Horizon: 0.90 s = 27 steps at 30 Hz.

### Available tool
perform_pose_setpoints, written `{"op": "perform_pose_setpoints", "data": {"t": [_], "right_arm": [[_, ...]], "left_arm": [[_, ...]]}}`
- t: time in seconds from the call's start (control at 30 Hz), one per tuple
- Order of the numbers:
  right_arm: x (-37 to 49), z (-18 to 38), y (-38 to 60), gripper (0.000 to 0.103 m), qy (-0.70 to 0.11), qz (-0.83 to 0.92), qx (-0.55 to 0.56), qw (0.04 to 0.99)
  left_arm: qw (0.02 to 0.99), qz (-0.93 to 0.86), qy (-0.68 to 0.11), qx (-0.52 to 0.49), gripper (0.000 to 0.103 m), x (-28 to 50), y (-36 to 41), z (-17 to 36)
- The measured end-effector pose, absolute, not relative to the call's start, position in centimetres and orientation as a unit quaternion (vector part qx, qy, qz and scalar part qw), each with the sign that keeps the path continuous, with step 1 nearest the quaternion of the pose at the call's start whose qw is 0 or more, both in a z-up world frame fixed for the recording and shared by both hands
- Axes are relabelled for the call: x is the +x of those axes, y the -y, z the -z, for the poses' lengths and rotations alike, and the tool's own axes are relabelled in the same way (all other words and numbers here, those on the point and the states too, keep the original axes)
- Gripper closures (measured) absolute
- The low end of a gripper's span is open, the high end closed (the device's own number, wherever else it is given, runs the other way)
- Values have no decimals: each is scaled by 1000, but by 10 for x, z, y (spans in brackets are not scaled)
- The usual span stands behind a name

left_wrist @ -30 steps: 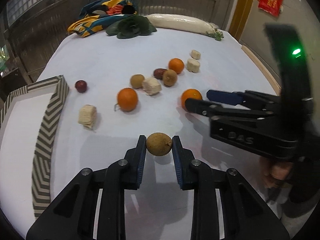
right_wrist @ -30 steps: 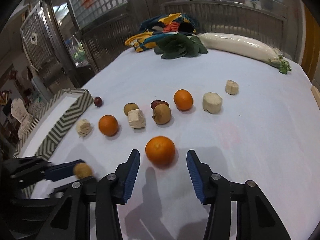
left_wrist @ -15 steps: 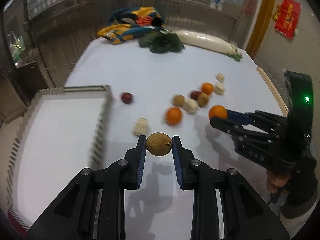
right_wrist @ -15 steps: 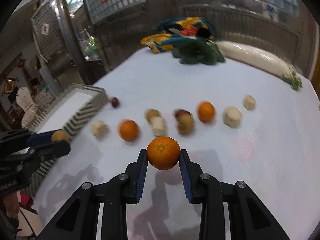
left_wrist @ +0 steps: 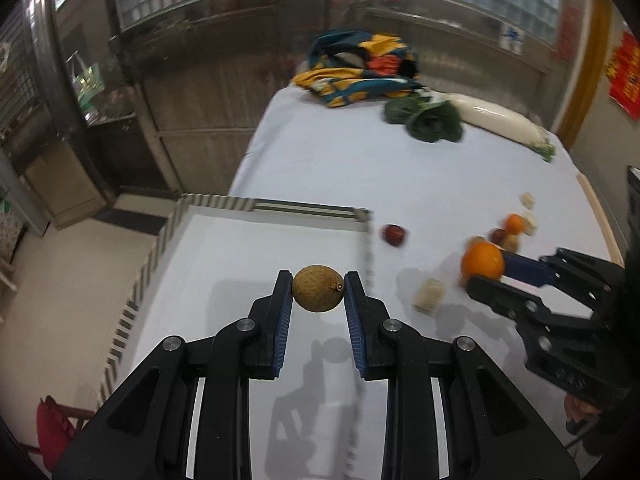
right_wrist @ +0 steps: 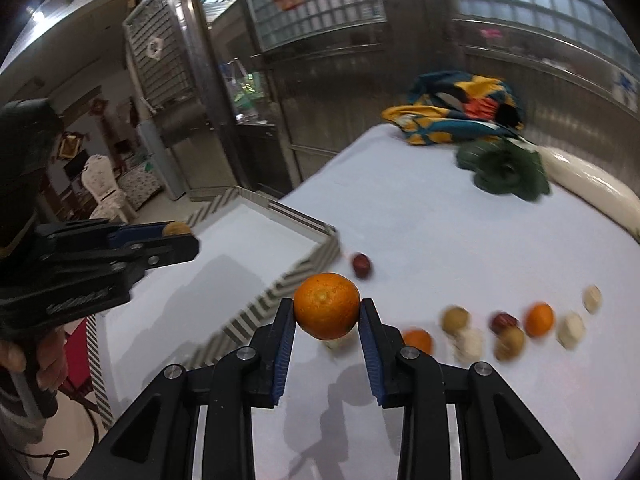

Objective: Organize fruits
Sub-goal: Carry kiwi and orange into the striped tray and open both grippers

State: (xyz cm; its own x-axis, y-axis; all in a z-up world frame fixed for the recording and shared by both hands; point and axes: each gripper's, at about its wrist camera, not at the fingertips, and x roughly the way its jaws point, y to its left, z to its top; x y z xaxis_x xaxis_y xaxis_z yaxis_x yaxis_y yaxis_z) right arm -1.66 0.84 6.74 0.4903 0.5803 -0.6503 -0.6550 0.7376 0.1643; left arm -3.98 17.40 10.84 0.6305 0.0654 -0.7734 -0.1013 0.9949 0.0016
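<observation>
Left gripper (left_wrist: 318, 289) clamps a brown fruit (left_wrist: 318, 288) above the tray (left_wrist: 256, 203); right gripper (right_wrist: 326, 312) clamps an orange (right_wrist: 327, 311).

No lettering, label, brand or number is legible in either view. The red poster (left_wrist: 625, 76) on the right wall carries yellow characters too blurred to read; the blue-and-white sign (left_wrist: 511, 39) on the far wall likewise.
</observation>
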Motion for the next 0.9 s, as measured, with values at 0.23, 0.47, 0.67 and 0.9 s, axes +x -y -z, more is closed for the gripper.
{"op": "perform_pose_setpoints", "data": {"t": [0.23, 0.47, 0.67, 0.9], "right_arm": [[-1, -62, -66, 72, -362, -388, -65, 845], [14, -45, -112, 72, -381, -398, -93, 829], [24, -26, -137, 72, -403, -397, -124, 815], [34, -11, -149, 72, -411, -394, -142, 809]], "left_arm": [[880, -78, -465, -57, 78, -6, -220, -78], [864, -92, -491, -68, 78, 18, -241, -50], [855, -104, -503, -71, 78, 29, -253, -36], [847, -110, -516, -72, 78, 34, -259, -22]]}}
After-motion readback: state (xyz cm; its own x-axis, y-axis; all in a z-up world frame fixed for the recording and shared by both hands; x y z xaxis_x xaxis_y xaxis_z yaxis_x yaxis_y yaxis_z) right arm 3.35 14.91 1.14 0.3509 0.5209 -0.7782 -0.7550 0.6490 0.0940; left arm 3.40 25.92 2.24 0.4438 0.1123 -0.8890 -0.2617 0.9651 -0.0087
